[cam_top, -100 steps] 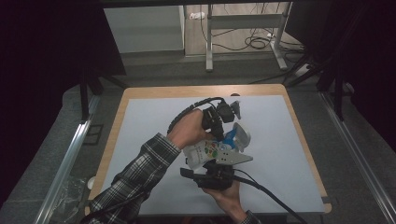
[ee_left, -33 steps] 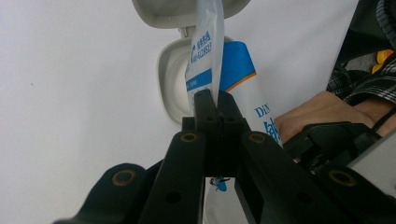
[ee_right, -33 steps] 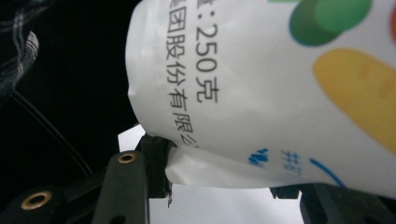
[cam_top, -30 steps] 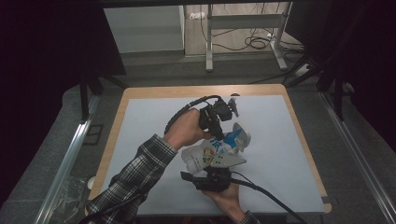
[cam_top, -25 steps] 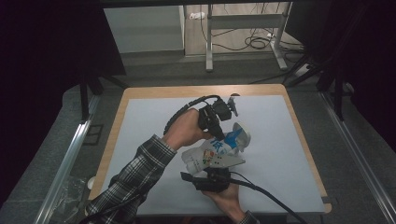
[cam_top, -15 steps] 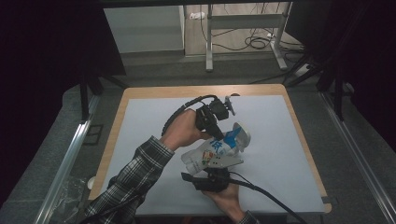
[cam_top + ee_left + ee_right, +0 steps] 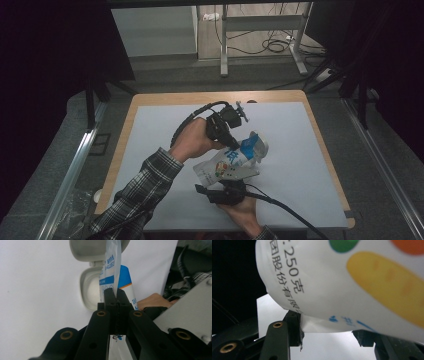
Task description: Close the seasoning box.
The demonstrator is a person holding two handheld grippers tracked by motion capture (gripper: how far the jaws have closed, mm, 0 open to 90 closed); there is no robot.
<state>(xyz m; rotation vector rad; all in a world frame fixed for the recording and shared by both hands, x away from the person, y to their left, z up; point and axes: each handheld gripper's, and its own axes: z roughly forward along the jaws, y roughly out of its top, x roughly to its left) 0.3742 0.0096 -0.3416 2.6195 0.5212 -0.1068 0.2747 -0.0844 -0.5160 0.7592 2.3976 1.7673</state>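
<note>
Left gripper [image 7: 116, 301] pinches the pouch [image 7: 227, 165] edge at 12 o'clock, right gripper [image 7: 327, 336] stands half-open around its bottom; handover seems unfinished.

the pouch [image 7: 231, 164] has shifted a little toward the near edge of the table [image 7: 150, 100] and now tilts more steeply, its blue top end raised toward the far right — earlier it lay flatter. the left gripper [image 7: 229, 131], pinching the pouch's upper edge, has drawn slightly nearer to that near edge too. the right gripper [image 7: 226, 192], under the pouch's bottom end, has slid a little left along the near edge.
</note>
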